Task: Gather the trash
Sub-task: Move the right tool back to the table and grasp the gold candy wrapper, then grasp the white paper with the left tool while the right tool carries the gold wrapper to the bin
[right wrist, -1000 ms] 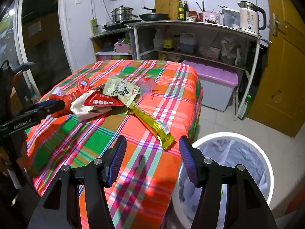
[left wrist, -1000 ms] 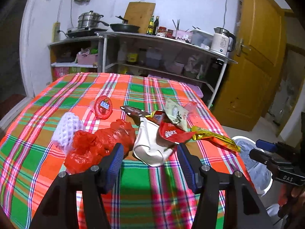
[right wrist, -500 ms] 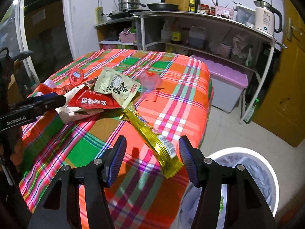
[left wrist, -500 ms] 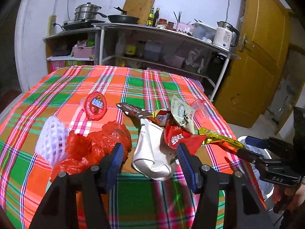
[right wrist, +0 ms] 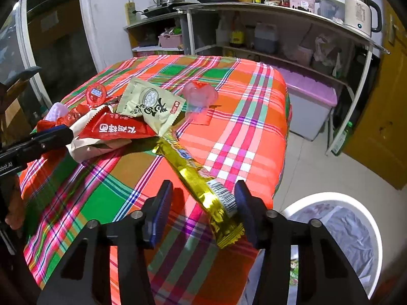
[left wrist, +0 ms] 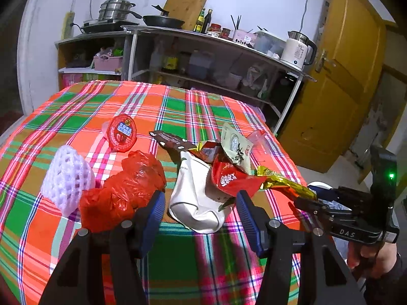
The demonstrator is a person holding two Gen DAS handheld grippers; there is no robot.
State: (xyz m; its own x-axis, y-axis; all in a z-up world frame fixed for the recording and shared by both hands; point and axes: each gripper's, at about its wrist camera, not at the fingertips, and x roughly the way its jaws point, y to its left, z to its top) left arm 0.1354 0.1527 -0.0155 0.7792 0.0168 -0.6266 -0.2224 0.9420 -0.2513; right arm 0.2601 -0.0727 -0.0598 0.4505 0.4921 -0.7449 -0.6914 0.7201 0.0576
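Note:
Trash lies in a heap on the plaid table (left wrist: pixel 178 101): a red plastic bag (left wrist: pixel 127 185), a white foam net (left wrist: pixel 67 175), a crumpled white bag (left wrist: pixel 193 198), a red snack wrapper (left wrist: pixel 229 178), a beige packet (right wrist: pixel 150 104) and a long gold wrapper (right wrist: pixel 193 175). My left gripper (left wrist: pixel 201 203) stands open just short of the white bag, touching nothing. My right gripper (right wrist: pixel 201 203) is closing around the gold wrapper's barcode end. The wrapper lies against the right finger, with a gap on the left side.
A white bin (right wrist: pixel 330 197) with a grey liner stands on the floor below the table's right corner. A red round lid (left wrist: pixel 121 132), a brown wrapper (left wrist: pixel 168 137) and a clear pink cup (right wrist: pixel 199 96) lie farther back. Metal shelves and a yellow door stand behind.
My right gripper has come forward and down over the end of the gold wrapper, and its jaws have narrowed. The left gripper has crept slightly closer to the white bag.

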